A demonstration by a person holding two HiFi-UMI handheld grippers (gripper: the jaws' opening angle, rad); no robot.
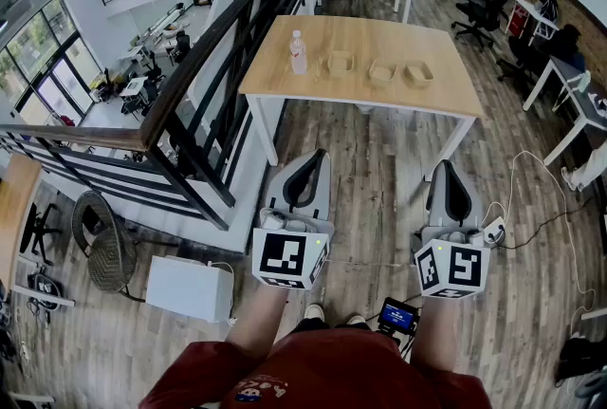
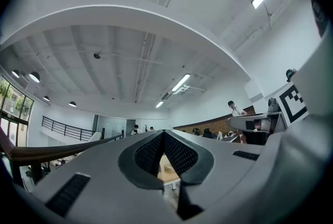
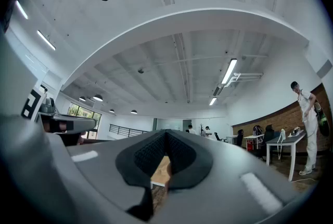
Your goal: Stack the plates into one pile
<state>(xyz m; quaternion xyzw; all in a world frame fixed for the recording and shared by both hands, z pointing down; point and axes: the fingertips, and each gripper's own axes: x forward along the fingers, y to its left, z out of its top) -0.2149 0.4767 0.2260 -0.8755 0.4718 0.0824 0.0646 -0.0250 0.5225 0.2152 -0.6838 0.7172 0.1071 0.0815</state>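
— So, what do the two tools have hold of?

— Nothing. The left tool [image 1: 320, 155] has its jaws pressed together with nothing between them. The right tool [image 1: 446, 166] is the same, closed and empty. Each tool's own view shows the dark pads meeting at the tip, with only a sliver of pale wood showing in the hollow below.

— Where are they held?

— Side by side in front of the person, tipped a little upward, over the wooden floor [image 1: 379, 179]. Neither reaches the counter [image 1: 398, 32]; both are well apart from it.

— And the plates?

— Three small tan ones sit in a row on the counter, toward its near edge. The first plate [image 1: 340, 64] is just beside a clear bottle [image 1: 298, 52]. The middle plate [image 1: 382, 72] comes next, and the last plate [image 1: 417, 73] lies toward the person's right. They are near one another but apart, and none rests on another.

— So nothing is stacked?

— Nothing, as far as the head view shows. The whole job looks to be ahead. The person has to step up to the counter, open a tool, lift one plate onto a neighbour, then bring the third onto those two.

— Anything in the way?

— The bottle stands close to the first plate, so a tool coming in from that side could knock it over.
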